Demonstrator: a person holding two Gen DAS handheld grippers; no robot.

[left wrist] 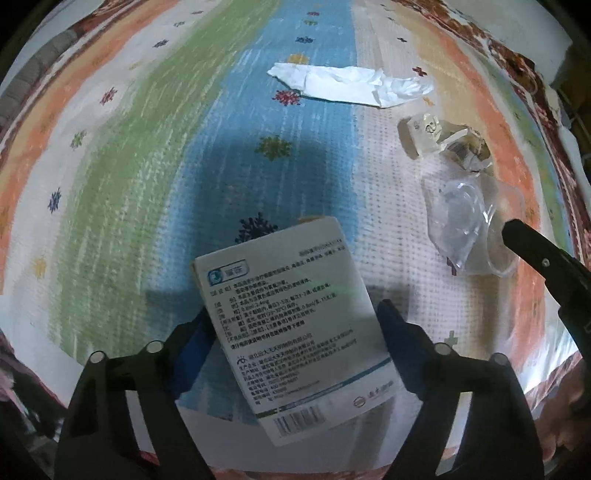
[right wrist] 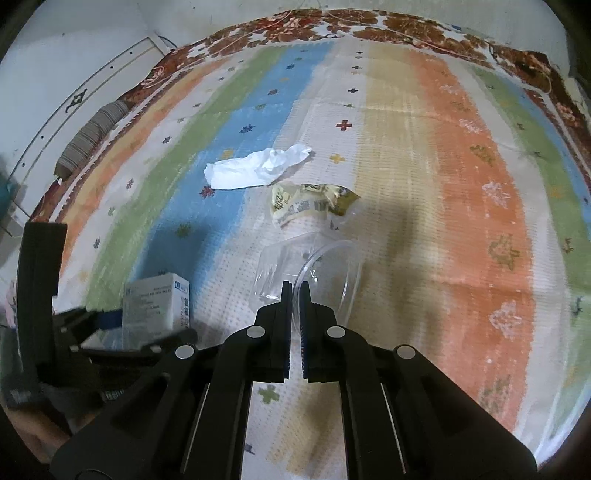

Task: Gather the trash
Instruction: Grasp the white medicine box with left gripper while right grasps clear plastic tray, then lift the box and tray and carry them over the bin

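My left gripper (left wrist: 295, 314) is shut on a white medicine box (left wrist: 295, 325) printed with text and a barcode, held above the striped bedspread; the box also shows in the right wrist view (right wrist: 155, 306). My right gripper (right wrist: 294, 286) is shut on the rim of a clear plastic cup (right wrist: 325, 280) that lies on its side; the cup also shows in the left wrist view (left wrist: 469, 225). A crumpled white tissue (left wrist: 351, 85) (right wrist: 255, 168) lies farther back. A crumpled yellowish wrapper (left wrist: 443, 136) (right wrist: 310, 201) lies between tissue and cup.
A colourful striped bedspread (right wrist: 461, 184) covers the bed, with a red-brown floral border (right wrist: 406, 26) at the far edge. A striped pillow (right wrist: 92, 136) lies at the left edge by a white wall. The right gripper's arm (left wrist: 546, 269) reaches in from the right.
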